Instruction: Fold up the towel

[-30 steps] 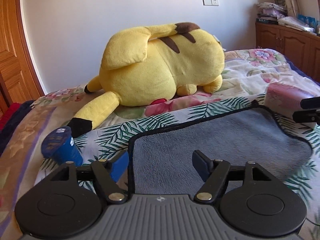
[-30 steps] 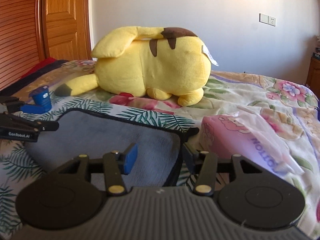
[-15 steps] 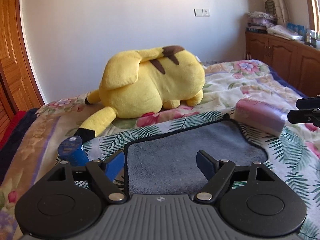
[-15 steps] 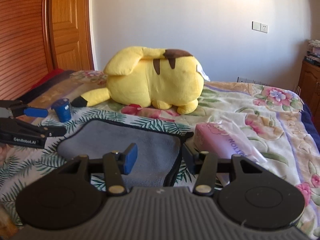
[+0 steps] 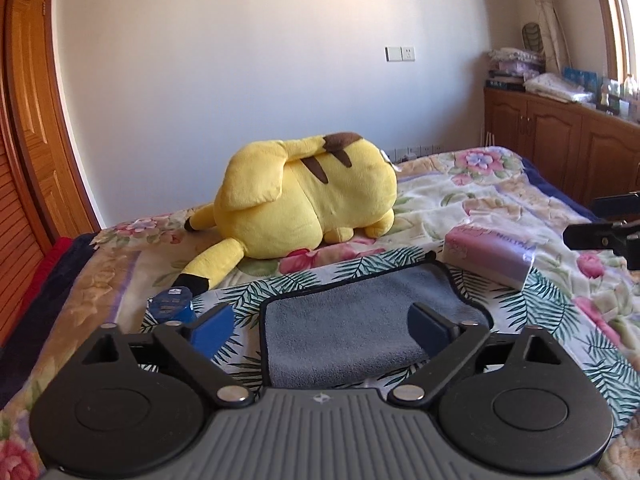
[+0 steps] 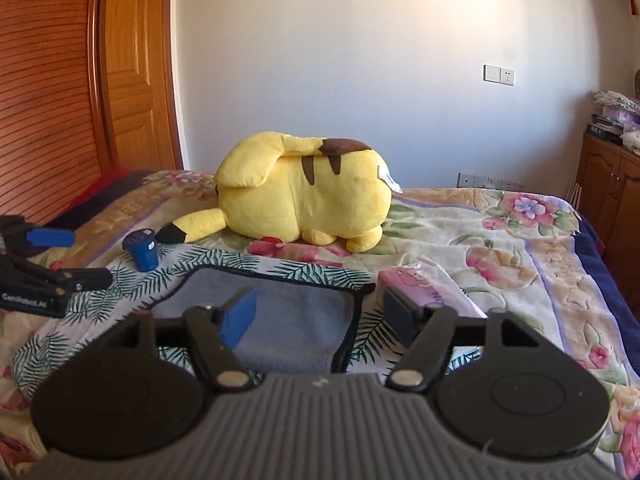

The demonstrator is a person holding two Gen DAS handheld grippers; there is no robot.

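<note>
A grey towel [image 5: 360, 316] with a dark hem lies flat on the bed; it also shows in the right wrist view [image 6: 288, 312]. My left gripper [image 5: 320, 328] is open and empty, held above the towel's near left part. My right gripper [image 6: 320, 314] is open and empty above the towel's right edge. The left gripper shows at the left edge of the right wrist view [image 6: 52, 268], and the right gripper at the right edge of the left wrist view [image 5: 604, 232].
A big yellow plush toy [image 5: 304, 204] lies behind the towel. A blue cup [image 5: 172, 304] stands left of the towel. A pink tissue pack [image 5: 488, 252] lies at its right. A wooden wardrobe [image 6: 80, 80] is at left, a wooden cabinet [image 5: 560, 144] at right.
Both grippers have pulled back and risen away from the towel, so the towel looks smaller and farther. Both stay open and empty.
</note>
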